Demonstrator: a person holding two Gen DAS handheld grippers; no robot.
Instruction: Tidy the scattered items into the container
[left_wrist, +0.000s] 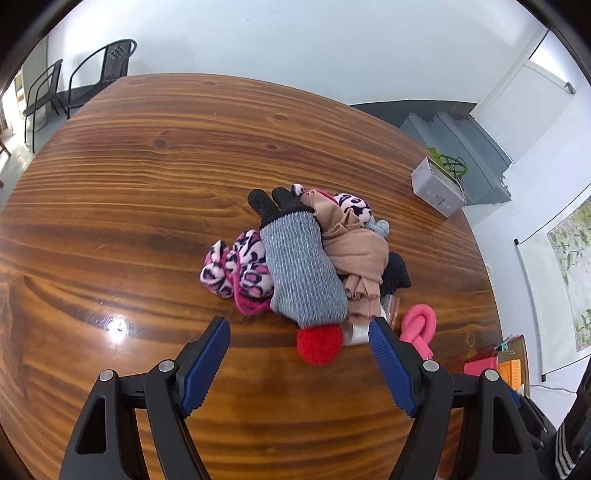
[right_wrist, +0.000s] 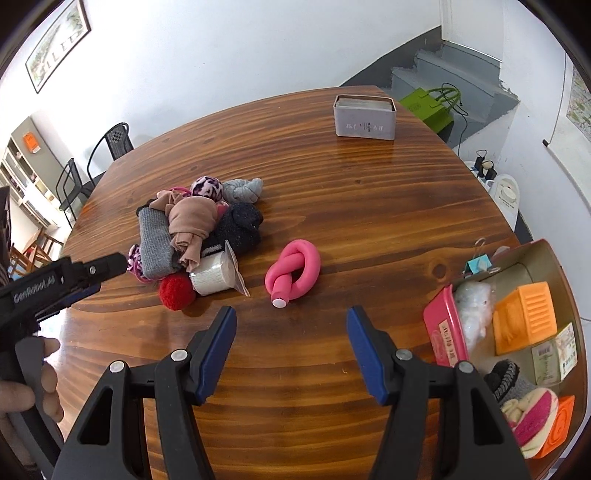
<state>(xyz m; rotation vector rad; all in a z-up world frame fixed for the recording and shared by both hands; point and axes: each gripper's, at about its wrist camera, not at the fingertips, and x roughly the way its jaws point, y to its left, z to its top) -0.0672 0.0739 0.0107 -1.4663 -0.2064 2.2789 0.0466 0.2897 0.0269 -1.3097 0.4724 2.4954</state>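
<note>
Roughly halfway: my container (right_wrist: 546, 254) holds several things, yet a heap stays on the bench (right_wrist: 369, 206).
Ahead of my left fingers (left_wrist: 299, 332), spread and empty, the grey sock (left_wrist: 303, 266) lies lengthwise pointing away; ahead of my right fingers (right_wrist: 291, 321), equally spread, the knotted pink tube (right_wrist: 293, 271) aims its cap back toward me.

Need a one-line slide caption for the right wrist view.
Open right tongs face a knotted pink tube on the wooden table, container at right.

red pompom (right_wrist: 176, 291), pink knotted tube (right_wrist: 293, 268), grey ribbed sock (left_wrist: 303, 267).
</note>
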